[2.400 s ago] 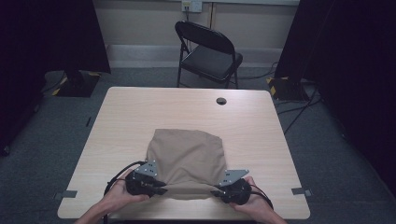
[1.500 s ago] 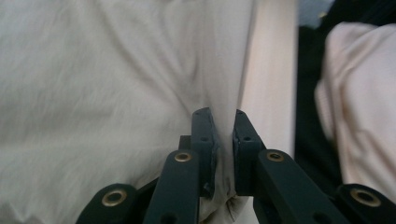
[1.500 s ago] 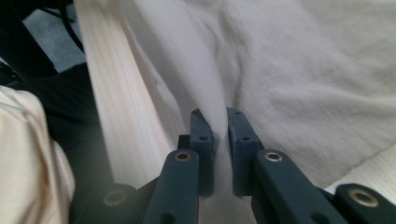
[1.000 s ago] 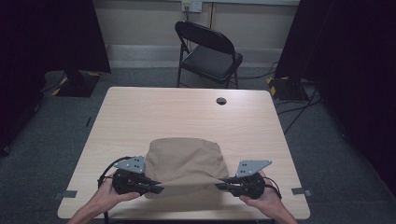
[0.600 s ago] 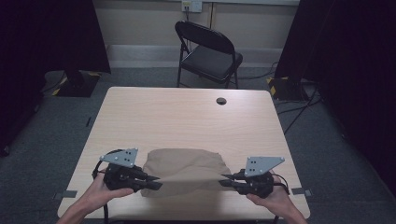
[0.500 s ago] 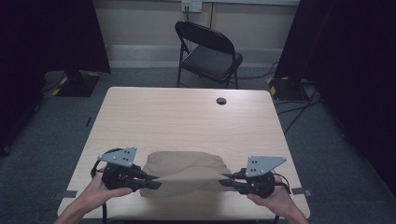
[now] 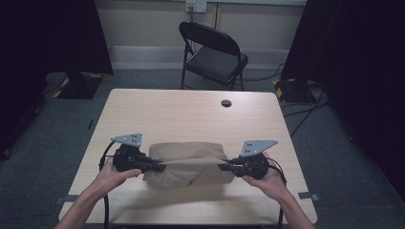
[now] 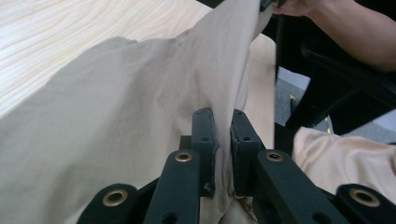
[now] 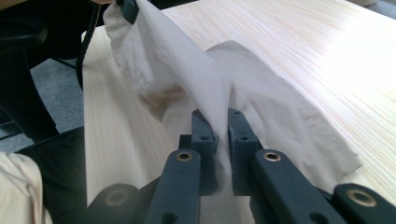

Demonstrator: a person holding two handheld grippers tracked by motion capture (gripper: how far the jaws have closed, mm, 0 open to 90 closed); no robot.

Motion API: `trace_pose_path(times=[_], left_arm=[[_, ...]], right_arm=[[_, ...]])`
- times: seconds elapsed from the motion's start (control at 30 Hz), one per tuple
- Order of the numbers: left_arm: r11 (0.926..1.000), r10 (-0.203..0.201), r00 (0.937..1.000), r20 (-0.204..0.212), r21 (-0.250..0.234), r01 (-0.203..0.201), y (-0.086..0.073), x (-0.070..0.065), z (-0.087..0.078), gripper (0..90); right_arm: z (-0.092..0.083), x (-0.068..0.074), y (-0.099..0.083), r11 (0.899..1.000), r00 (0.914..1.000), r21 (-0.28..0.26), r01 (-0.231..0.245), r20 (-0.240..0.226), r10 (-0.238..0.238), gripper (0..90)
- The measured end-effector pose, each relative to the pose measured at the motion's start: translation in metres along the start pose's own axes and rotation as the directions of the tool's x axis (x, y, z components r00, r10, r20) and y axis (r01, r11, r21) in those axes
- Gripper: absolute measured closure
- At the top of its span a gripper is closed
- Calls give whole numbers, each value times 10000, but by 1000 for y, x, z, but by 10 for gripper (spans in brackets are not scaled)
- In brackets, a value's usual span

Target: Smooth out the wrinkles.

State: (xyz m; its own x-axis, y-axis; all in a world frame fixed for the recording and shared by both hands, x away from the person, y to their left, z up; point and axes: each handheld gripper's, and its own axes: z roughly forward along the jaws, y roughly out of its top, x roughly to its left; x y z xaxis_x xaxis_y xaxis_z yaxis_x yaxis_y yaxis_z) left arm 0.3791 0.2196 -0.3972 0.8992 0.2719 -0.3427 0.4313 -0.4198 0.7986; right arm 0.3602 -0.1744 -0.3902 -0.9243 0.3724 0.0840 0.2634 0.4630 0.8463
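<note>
A tan cloth (image 7: 188, 164) hangs stretched between my two grippers over the near half of the wooden table (image 7: 191, 112). My left gripper (image 7: 161, 167) is shut on the cloth's left edge, and in the left gripper view the cloth (image 8: 116, 107) is pinched between the jaws of that gripper (image 8: 223, 140). My right gripper (image 7: 221, 167) is shut on the right edge; its own view shows the pale cloth (image 9: 224, 93) running up from the right gripper (image 9: 222, 135) toward the other hand. The cloth's lower part sags onto the tabletop.
A black folding chair (image 7: 212, 50) stands beyond the table's far edge. A small dark round cap (image 7: 226, 103) sits in the tabletop near the far side. Dark curtains flank the room, and cables lie on the floor at right.
Both grippers have risen and moved apart, lifting the cloth's near edge off the table. The cloth went from lying flat to folded and stretched between them.
</note>
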Motion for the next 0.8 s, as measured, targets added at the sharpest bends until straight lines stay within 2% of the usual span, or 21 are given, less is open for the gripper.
trace_pose_path(times=[0.1,0.2,0.37,0.47,0.53,0.6,0.63,0.7,0.8], left_arm=[[9998,181,9998,-122,3,-181,-1,-1,-1,834],[9988,497,9987,-72,22,-497,-2,-14,-4,834],[9944,1049,9935,437,-204,-1041,-1,-43,-12,835],[9899,1401,9874,730,-335,-1379,5,-60,-19,835],[9882,1454,9857,854,-612,-1405,11,-66,-23,836],[9872,1524,9861,654,-564,-1489,16,-65,-25,836],[9892,1373,9892,517,-581,-1343,18,-59,-24,837],[9952,880,9960,178,-442,-871,18,-40,-19,837],[9995,295,9996,46,-102,-295,12,-17,-7,838]], right_arm=[[4,-3,0,9999,9999,101,-6,-109,7,842],[1,2,-2,9999,9993,115,31,-369,-26,843],[-16,21,-1,9994,9955,-175,311,-889,-325,843],[-26,32,2,9979,9921,-287,581,-1097,-610,843],[-35,39,7,9958,9891,-488,772,-1216,-827,842],[-43,39,13,9936,9889,-767,826,-1169,-912,841],[-44,37,15,9928,9898,-879,812,-1095,-906,841],[-38,28,17,9944,9930,-894,571,-976,-658,842],[-20,9,11,9983,9957,-575,133,-911,-185,842]])
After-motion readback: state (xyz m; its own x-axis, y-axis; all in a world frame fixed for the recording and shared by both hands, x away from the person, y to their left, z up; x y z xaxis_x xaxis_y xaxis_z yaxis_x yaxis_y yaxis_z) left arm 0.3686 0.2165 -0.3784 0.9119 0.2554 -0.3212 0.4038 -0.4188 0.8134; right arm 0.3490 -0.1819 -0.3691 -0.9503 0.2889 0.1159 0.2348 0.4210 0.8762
